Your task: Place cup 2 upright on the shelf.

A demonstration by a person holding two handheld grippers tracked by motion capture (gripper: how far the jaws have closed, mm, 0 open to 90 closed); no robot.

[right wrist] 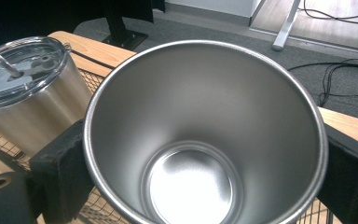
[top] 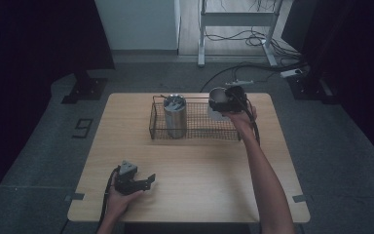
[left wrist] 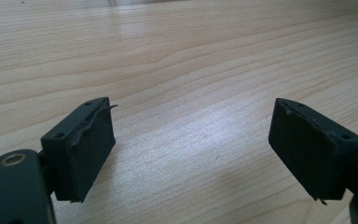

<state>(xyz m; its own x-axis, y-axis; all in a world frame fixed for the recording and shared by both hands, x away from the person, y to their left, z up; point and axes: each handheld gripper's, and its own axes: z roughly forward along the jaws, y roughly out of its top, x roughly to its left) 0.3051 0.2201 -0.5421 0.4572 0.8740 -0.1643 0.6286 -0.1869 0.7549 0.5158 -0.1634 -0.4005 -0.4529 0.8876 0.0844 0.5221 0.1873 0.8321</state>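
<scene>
Cup (right wrist: pixel 205 140): smooth tapered steel, lidless, upper right of the high view, apparently above wire basket (top: pixel 195 127)
Right gripper (top: pixel 231 101): jaws clamp cup's rim
Left gripper (left wrist: pixel 191 154): rubber-padded jaws apart, over pale woodgrain tabletop (left wrist: pixel 177 56)
Tumbler (top: pixel 175 116): brushed steel, clear lid, inside basket

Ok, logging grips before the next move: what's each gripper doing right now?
Left gripper: open, nothing between the jaws, over the table.
Right gripper: shut on the steel cup.

Both forearms were bare, with no sleeves showing. Each gripper was black, the left gripper (top: pixel 141 184) topped by a grey three-cornered plate, its square pads (left wrist: pixel 89 149) screwed on. A dark cable trailed from the right gripper (top: pixel 231 101).
</scene>
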